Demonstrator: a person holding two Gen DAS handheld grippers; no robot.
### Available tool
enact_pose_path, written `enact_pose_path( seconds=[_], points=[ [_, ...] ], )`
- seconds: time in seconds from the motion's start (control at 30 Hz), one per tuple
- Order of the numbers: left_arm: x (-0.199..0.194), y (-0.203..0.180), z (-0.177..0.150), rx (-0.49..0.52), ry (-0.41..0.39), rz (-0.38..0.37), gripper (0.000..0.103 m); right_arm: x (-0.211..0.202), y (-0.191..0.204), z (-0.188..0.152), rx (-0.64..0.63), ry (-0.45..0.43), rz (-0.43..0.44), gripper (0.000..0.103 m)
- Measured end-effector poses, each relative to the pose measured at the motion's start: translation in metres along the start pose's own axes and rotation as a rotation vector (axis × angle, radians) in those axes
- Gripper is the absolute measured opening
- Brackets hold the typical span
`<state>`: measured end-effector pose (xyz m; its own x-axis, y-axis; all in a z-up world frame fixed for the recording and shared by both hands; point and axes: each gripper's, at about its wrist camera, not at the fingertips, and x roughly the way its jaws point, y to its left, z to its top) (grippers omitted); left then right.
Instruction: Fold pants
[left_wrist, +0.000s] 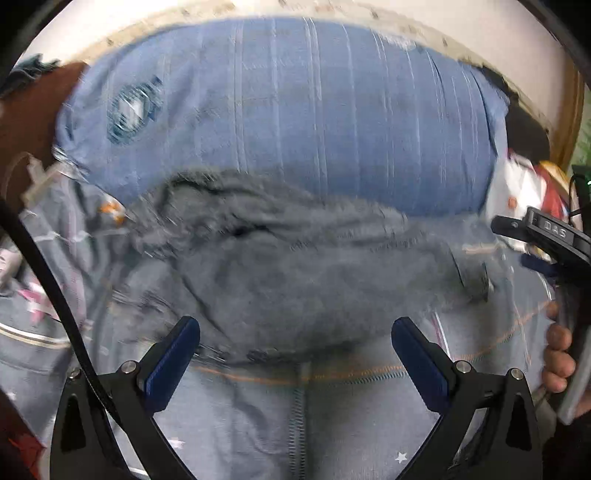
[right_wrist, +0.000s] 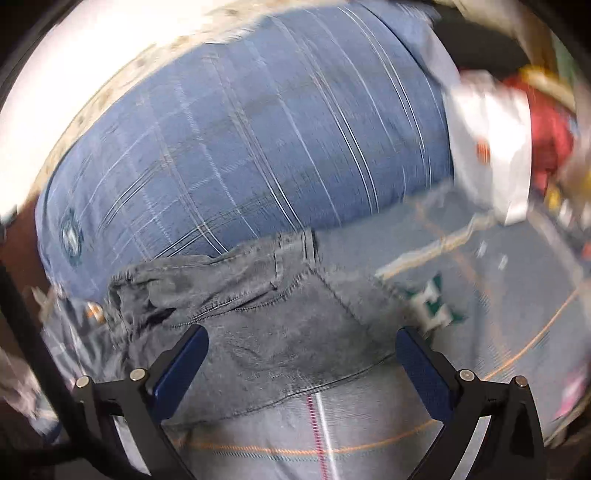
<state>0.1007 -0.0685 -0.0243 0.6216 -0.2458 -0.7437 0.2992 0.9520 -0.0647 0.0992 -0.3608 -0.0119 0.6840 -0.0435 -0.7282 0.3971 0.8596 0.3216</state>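
The grey pants (left_wrist: 280, 266) lie on a grey patterned bedsheet (left_wrist: 354, 417), straight ahead of both pairs of tongs. The left tongs (left_wrist: 295, 354) are released, their blue-padded fingers (left_wrist: 173, 363) spread wide with nothing between them; the near edge of the pants sits just beyond the fingertips, and the cloth runs away from them toward a blue checked pillow (left_wrist: 295, 110) behind. The right tongs (right_wrist: 301, 363) are likewise released and empty, fingers (right_wrist: 424, 373) wide apart, with the lower edge of the pants lying between and just beyond the tips.

Seen from the right tongs, the pants (right_wrist: 266, 325) are a faded grey denim, bunched into a broad heap, with a stitched seam and a pocket edge showing and rumpled folds at the left end. The far edge touches or overlaps the pillow (right_wrist: 240, 147). The left view is blurred. A hand (left_wrist: 559, 354) at the right edge of that view grips the other tool's handle.
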Motion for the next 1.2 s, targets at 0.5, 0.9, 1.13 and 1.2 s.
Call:
enact_pose_path(
  seconds=[0.5,0.9,1.13,1.2],
  points=[
    [0.056,-0.040,0.000,0.018,0.071,0.020,0.103,0.070,-0.036,-0.017,0.093,0.156,-0.053,0.082],
    [0.061,-0.058,-0.012,0.073,0.046,-0.061,0.103,0.059,-0.070,-0.026,0.147,0.173,-0.059,0.069],
    [0.095,-0.093,-0.014,0.158,0.085,-0.152,0.103,0.075,-0.097,-0.030,0.235,0.242,0.016,0.065],
    [0.111,-0.109,-0.015,0.206,0.115,-0.199,0.103,0.088,-0.103,-0.029,0.273,0.272,0.051,0.065]
  ],
)
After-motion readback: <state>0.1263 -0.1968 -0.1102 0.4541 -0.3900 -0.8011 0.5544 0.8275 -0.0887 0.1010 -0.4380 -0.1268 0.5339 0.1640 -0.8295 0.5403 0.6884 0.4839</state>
